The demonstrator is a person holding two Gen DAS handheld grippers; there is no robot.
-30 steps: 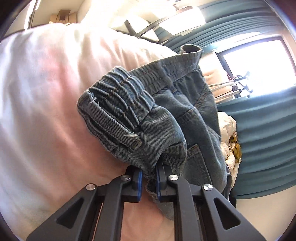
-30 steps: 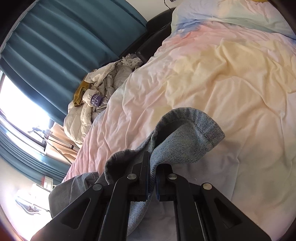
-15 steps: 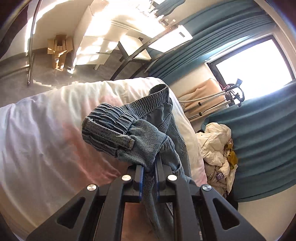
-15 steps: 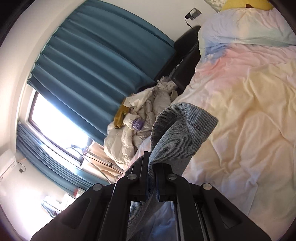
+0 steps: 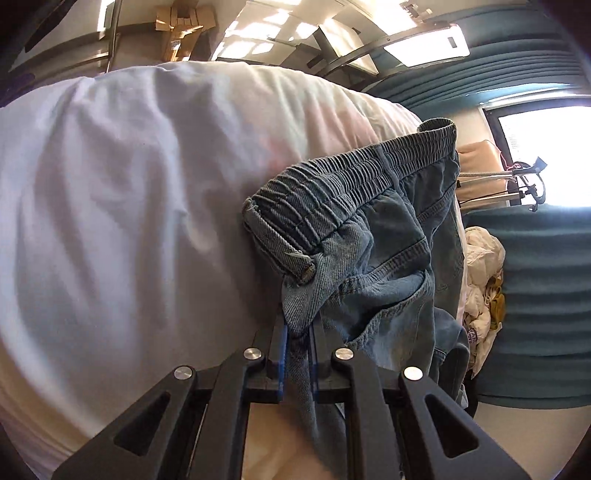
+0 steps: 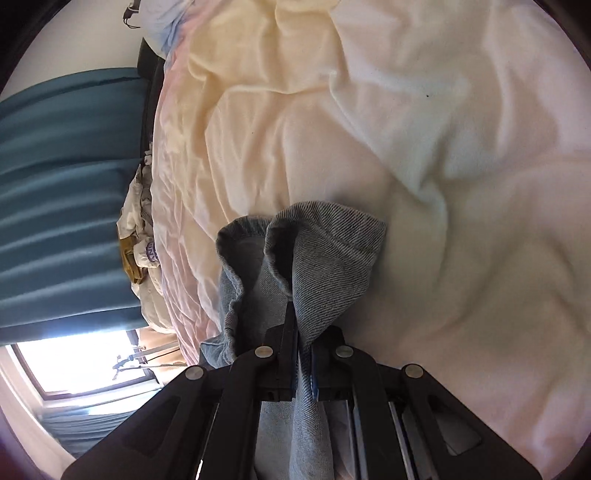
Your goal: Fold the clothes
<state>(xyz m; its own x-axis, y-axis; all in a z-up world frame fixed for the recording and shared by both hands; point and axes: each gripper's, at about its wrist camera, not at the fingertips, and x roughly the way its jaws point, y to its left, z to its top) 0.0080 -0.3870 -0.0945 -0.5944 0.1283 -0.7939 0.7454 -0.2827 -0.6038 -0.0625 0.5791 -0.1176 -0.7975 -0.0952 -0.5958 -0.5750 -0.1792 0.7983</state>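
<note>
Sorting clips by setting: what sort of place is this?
Most likely a bedroom: a bed under a rumpled pastel duvet, teal curtains beside a bright window, and both grippers holding denim jeans over the bed.

A pale rumpled duvet (image 6: 424, 155) covers the bed. Teal curtains (image 6: 62, 206) flank a bright window (image 5: 546, 155); cardboard boxes (image 5: 183, 27), perhaps, stand beyond.

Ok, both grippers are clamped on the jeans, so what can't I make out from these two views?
- Left wrist view: the left gripper pinches denim near the waistband; the lower part of the jeans is hidden behind the fingers and cut off by the bottom edge.
- Right wrist view: the right gripper grips a hemmed end; how the cloth runs on is hidden below it.
- Neither view shows the other gripper.
- The window is overexposed.
</note>
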